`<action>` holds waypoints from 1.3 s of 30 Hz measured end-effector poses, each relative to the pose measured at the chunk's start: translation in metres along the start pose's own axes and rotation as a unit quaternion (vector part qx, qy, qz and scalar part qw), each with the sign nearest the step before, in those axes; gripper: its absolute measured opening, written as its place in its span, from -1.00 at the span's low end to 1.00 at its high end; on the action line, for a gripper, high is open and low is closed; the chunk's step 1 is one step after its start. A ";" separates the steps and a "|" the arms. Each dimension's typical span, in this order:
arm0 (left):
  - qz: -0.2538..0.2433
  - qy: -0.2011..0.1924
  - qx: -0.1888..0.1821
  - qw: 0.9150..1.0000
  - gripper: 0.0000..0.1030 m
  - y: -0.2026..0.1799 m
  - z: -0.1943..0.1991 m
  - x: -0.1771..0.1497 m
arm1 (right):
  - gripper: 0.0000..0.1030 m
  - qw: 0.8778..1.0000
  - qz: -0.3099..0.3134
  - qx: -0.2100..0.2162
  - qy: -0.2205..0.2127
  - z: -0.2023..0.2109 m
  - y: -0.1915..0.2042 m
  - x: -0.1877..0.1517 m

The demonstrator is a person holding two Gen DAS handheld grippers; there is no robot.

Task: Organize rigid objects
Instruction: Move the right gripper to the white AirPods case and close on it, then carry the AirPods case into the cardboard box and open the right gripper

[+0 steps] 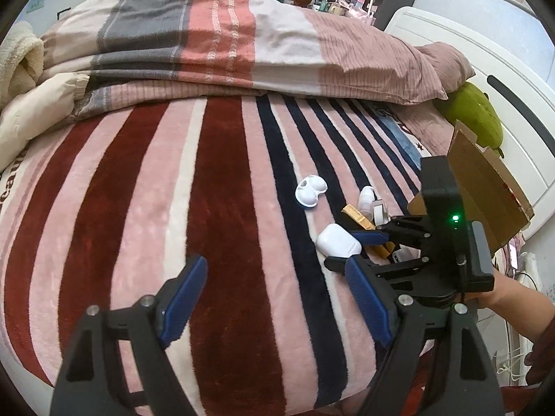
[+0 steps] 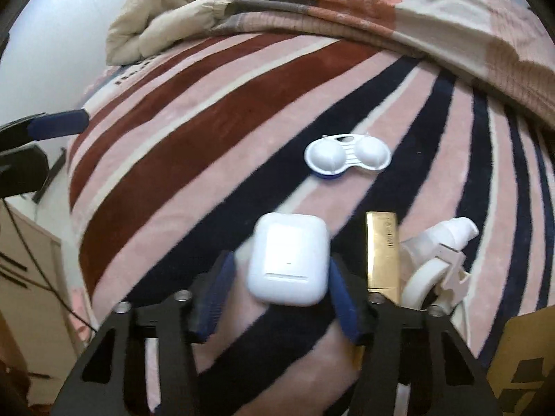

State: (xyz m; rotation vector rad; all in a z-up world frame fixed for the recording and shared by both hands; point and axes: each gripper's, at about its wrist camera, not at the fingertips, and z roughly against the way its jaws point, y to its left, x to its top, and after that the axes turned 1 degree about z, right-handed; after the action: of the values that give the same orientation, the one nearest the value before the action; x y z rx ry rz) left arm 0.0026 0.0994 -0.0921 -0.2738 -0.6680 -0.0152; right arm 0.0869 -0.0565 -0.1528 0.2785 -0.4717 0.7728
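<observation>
We are working over a striped blanket [image 1: 225,208] on a bed. Our right gripper [image 2: 281,277] is bracketing the white earbud case [image 2: 288,260], its blue pads sitting narrow on either side; we cannot tell whether they are pressing on it yet. The case is lying at the centre of the right wrist view, with a gold bar [image 2: 383,249] at its 3 o'clock and a white twin-cup case [image 2: 347,156] at its 1 o'clock. Further at 3 o'clock, a white pump bottle [image 2: 447,232] is lying by the bar. Our left gripper [image 1: 274,298] is hovering with fingers wide and nothing between them. A cardboard box [image 1: 485,187] is standing at 2 o'clock in the left wrist view.
</observation>
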 end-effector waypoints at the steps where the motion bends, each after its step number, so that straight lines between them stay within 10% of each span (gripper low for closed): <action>1: -0.001 0.002 -0.008 1.000 0.54 -0.003 -0.001 0.001 | -0.22 1.000 0.002 -0.001 -0.002 0.002 0.001 0.000; 12: -0.031 -0.007 -0.065 0.997 0.54 -0.046 0.001 0.027 | -0.24 0.995 0.070 0.032 -0.063 0.091 0.038 -0.003; 20: -0.028 0.027 -0.034 0.999 0.54 -0.041 -0.013 0.010 | -0.24 0.998 0.028 0.053 0.013 0.030 0.019 -0.048; 28: -0.029 0.030 -0.034 0.999 0.54 -0.042 -0.011 0.008 | -0.24 0.998 0.065 0.021 -0.006 0.028 0.028 -0.046; 36: -0.064 -0.001 -0.137 0.989 0.51 -0.080 0.021 0.036 | -0.24 0.989 0.063 0.059 -0.120 0.126 0.041 -0.015; 39: -0.079 -0.010 -0.165 0.983 0.17 -0.099 0.030 0.053 | -0.24 0.984 0.074 0.053 -0.154 0.160 0.041 -0.007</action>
State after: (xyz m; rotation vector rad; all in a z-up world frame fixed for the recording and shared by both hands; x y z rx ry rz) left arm 0.0160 0.0154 -0.0120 -0.5407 -0.7042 -0.2779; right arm 0.0041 -0.0975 -0.0155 0.4707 -0.7505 0.9072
